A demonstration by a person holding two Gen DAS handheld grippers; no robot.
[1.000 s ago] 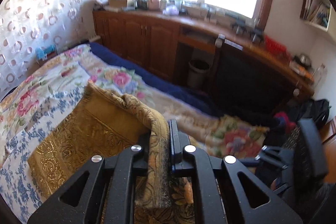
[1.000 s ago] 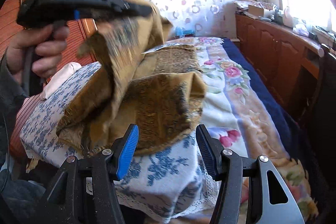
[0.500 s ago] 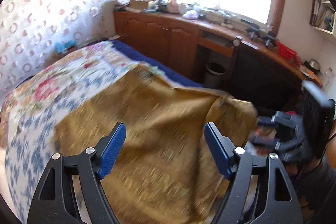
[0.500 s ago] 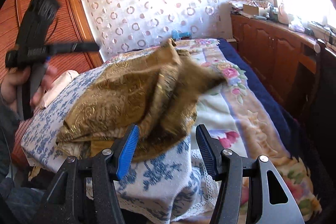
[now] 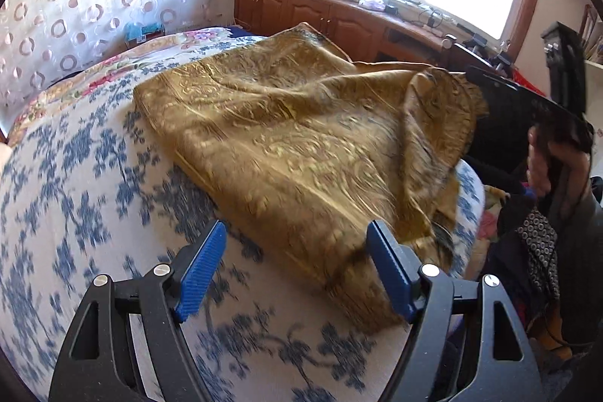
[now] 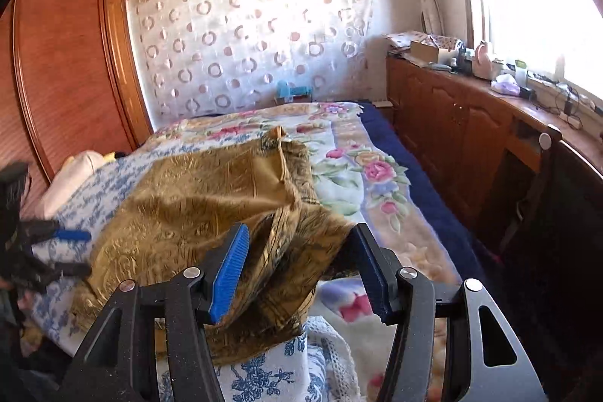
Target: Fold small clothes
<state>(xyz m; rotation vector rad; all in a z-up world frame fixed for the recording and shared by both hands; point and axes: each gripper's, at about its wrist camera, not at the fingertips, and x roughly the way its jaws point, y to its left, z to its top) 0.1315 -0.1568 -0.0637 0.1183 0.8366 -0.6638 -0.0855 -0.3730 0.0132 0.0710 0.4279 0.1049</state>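
A gold brocade cloth [image 5: 301, 138] lies rumpled on the blue-and-white flowered sheet [image 5: 75, 198] of the bed. It also shows in the right wrist view [image 6: 196, 213], folded over itself with one corner sticking up. My left gripper [image 5: 297, 270] is open and empty, just in front of the cloth's near edge. My right gripper [image 6: 301, 266] is open, with a fold of the cloth lying between its jaws, not pinched. The right gripper shows at the cloth's far right corner in the left wrist view [image 5: 527, 97]. The left gripper shows at the left in the right wrist view [image 6: 56, 251].
A floral blanket [image 6: 361, 176] covers the rest of the bed. A wooden cabinet run [image 6: 471, 123] with clutter stands under the window. A wooden wardrobe [image 6: 68, 70] is on the left. A white pillow [image 6: 71, 176] lies behind the cloth.
My left gripper opened and let go of the cloth, which dropped onto the bed. The left gripper drew back and down. My right gripper moved in close to the cloth's corner.
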